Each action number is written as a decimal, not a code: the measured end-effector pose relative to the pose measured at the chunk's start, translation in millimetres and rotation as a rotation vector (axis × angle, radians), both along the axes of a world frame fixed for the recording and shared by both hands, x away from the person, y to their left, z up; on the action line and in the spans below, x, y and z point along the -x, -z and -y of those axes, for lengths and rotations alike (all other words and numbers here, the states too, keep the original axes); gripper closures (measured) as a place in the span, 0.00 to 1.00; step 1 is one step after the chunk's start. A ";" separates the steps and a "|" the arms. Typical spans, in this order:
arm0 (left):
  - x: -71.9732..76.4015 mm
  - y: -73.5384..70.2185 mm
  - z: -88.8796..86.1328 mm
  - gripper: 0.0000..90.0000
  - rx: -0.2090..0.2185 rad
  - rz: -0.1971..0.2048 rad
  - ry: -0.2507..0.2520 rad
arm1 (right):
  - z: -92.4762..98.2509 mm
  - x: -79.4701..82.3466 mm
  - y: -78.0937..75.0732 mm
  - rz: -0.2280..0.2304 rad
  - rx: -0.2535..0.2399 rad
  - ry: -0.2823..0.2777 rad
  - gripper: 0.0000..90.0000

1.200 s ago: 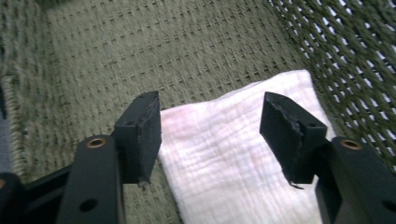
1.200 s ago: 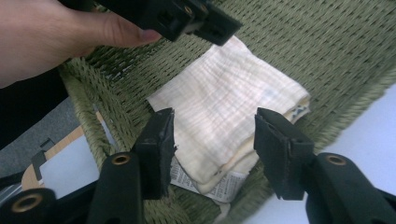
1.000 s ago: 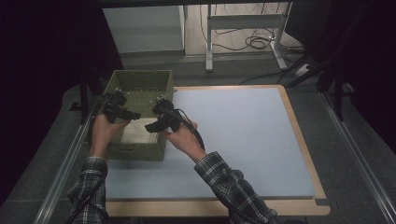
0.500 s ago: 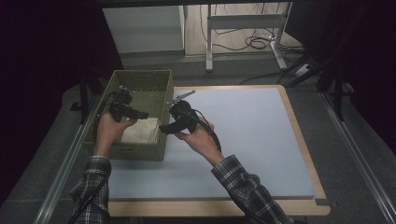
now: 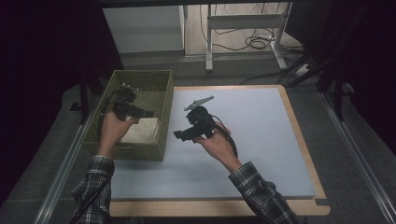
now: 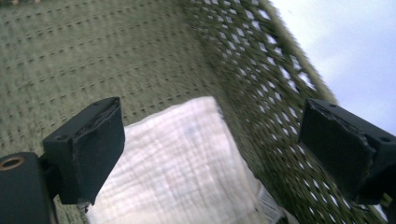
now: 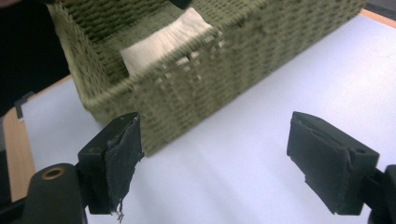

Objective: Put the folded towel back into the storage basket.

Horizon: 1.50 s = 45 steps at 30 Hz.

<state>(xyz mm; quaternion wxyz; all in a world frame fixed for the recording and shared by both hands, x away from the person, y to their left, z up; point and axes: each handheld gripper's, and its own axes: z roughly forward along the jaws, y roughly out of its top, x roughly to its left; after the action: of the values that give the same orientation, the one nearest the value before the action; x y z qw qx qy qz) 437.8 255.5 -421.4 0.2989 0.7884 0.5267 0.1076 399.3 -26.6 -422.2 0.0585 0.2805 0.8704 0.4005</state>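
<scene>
**Both grippers open, cloth lying in basket**

Nearest, two plaid sleeves reaching in from the near edge over a pale blue mat (image 5: 252,154) on a wood-edged table (image 5: 303,207). Right of centre, right gripper (image 5: 183,136) held above the mat, just right of the basket and apart from it; jaws spread wide after just opening, nothing between them, bare mat below in the right gripper view (image 7: 212,165). At left, green woven basket (image 5: 140,151) sitting on the table's left edge, partly on the mat. Inside, at the near end, a folded white cloth (image 5: 140,131) lying flat on the basket floor, close to the right wall (image 6: 177,163). Above it, left gripper (image 5: 145,113) held inside the basket, jaws likewise wide after just opening, cloth seen between them but below, not pinched (image 6: 212,140). Farther off, beyond the table, grey floor, a metal frame's legs (image 5: 243,28) and loose cables (image 5: 259,43).
</scene>
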 end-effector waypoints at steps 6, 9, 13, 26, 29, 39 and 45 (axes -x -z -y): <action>4.2 -5.9 13.8 0.07 -0.008 0.032 0.036 | 19.6 2.5 6.2 0.002 -0.013 -0.010 0.18; 5.5 -10.2 20.6 0.07 0.002 0.049 0.048 | 28.7 5.3 9.4 0.002 -0.008 -0.018 0.18; 7.8 -17.0 30.5 0.06 0.004 0.078 0.061 | 40.4 9.5 13.4 0.007 0.002 -0.024 0.16; 19.0 -24.0 80.3 0.04 -0.008 0.134 0.168 | 87.1 16.0 24.7 0.022 -0.002 -0.003 0.13; 22.1 -23.0 92.2 0.04 0.001 0.138 0.189 | 96.5 18.2 25.5 0.034 0.008 0.000 0.12; 34.1 -19.3 127.9 0.03 0.012 0.157 0.257 | 133.9 27.5 26.7 0.067 0.018 0.029 0.11; 46.5 -13.4 147.3 0.02 0.023 0.172 0.295 | 157.5 34.6 25.0 0.086 0.022 0.052 0.11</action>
<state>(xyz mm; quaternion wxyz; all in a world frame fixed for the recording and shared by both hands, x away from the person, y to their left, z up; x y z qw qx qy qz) 391.4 108.2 -408.0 0.3642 0.8417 0.3790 0.1236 364.7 -184.2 -447.2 0.1091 0.2848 0.8638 0.4010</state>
